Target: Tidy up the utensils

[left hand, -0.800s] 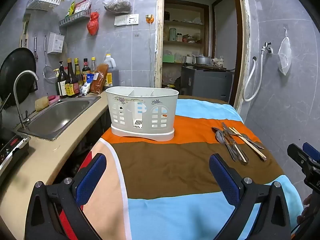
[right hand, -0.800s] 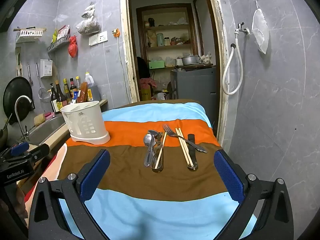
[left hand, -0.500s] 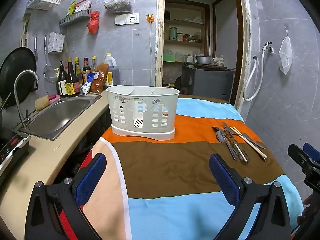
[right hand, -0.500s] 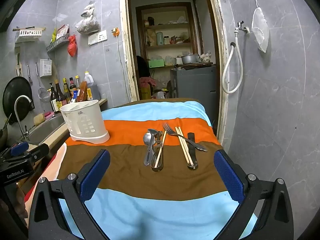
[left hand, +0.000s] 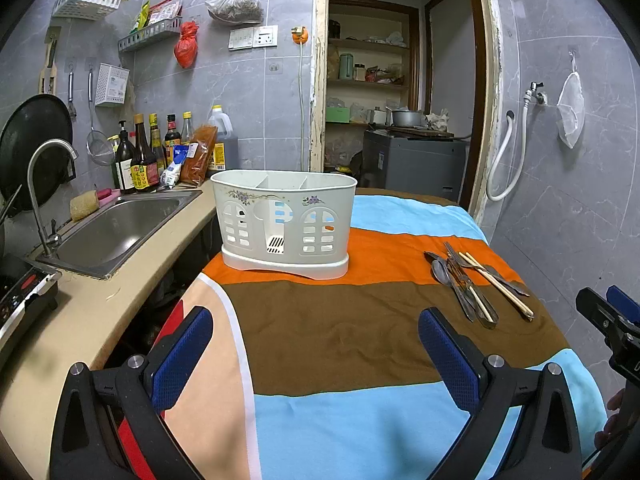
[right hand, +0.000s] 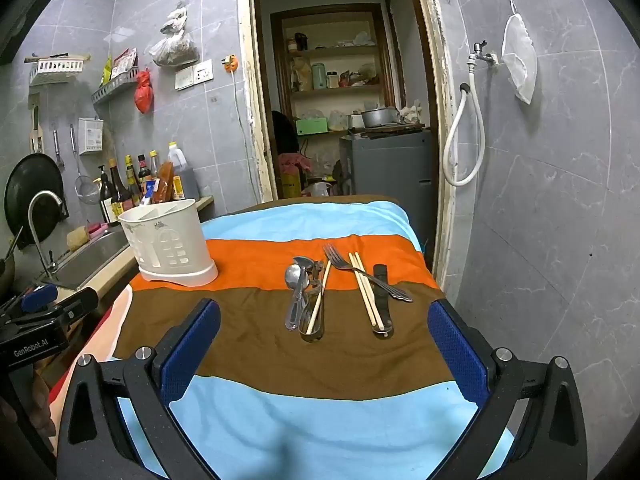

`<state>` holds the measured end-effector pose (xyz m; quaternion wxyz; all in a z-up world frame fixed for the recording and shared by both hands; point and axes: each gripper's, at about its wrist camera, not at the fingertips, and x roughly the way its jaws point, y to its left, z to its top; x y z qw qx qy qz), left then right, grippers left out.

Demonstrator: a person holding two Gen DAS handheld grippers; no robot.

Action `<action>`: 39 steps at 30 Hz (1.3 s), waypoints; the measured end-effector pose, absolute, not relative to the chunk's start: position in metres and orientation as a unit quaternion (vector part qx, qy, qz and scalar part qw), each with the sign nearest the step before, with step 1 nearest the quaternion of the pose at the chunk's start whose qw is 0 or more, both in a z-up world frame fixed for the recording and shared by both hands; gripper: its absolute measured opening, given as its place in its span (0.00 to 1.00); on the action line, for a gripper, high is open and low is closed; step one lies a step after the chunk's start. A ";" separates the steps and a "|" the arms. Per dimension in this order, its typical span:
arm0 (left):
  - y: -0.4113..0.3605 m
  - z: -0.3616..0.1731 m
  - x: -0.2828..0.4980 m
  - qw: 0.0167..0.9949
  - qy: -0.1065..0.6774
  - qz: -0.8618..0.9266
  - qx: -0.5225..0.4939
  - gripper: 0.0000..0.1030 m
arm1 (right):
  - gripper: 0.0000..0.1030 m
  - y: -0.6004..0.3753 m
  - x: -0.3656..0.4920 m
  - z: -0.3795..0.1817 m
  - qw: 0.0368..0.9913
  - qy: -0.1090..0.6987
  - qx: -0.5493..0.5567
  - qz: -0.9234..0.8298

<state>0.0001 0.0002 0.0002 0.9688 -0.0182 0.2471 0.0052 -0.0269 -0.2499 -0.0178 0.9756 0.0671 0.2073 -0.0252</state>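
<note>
Nothing is sorted yet — the white caddy (left hand: pixel 286 222) looks empty, and the spoons (right hand: pixel 297 292), fork (right hand: pixel 362 270) and chopsticks (right hand: pixel 366 294) lie on the striped cloth (right hand: pixel 280 360). My left gripper (left hand: pixel 316 360) and right gripper (right hand: pixel 324 354) gape wide, holding nothing.

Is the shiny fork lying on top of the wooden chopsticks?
Touching. In the right wrist view the metal fork crosses over the pair of pale wooden chopsticks, with no gap showing.
</note>
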 end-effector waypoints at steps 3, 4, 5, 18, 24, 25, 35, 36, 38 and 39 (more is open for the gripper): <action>0.000 0.000 0.000 0.969 0.247 0.005 -0.017 1.00 | 0.99 -0.250 -0.027 -0.018 0.976 0.207 0.067 -0.025; 0.000 0.000 0.000 0.969 0.247 0.005 -0.018 1.00 | 0.99 -0.250 -0.027 -0.018 0.976 0.207 0.067 -0.025; 0.000 0.000 0.000 0.969 0.248 0.005 -0.018 1.00 | 0.99 -0.250 -0.027 -0.018 0.976 0.207 0.067 -0.025; -0.001 -0.002 -0.002 0.969 0.248 0.004 -0.018 1.00 | 0.99 -0.252 -0.029 -0.018 0.976 0.208 0.068 -0.025; 0.000 -0.002 -0.002 0.969 0.248 0.004 -0.018 1.00 | 0.99 -0.252 -0.030 -0.018 0.975 0.208 0.068 -0.026; -0.001 -0.002 -0.002 0.969 0.248 0.004 -0.019 1.00 | 0.99 -0.252 -0.030 -0.018 0.976 0.207 0.068 -0.026; -0.004 -0.001 -0.004 0.969 0.247 0.004 -0.018 1.00 | 0.99 -0.252 -0.028 -0.020 0.976 0.207 0.069 -0.025; -0.004 -0.001 -0.005 0.969 0.248 0.004 -0.018 1.00 | 0.99 -0.252 -0.028 -0.019 0.976 0.207 0.069 -0.026; -0.005 -0.001 -0.005 0.969 0.248 0.004 -0.018 1.00 | 0.99 -0.252 -0.028 -0.020 0.976 0.207 0.069 -0.026; -0.005 -0.001 -0.005 0.969 0.248 0.004 -0.018 1.00 | 0.99 -0.251 -0.028 -0.019 0.975 0.208 0.069 -0.025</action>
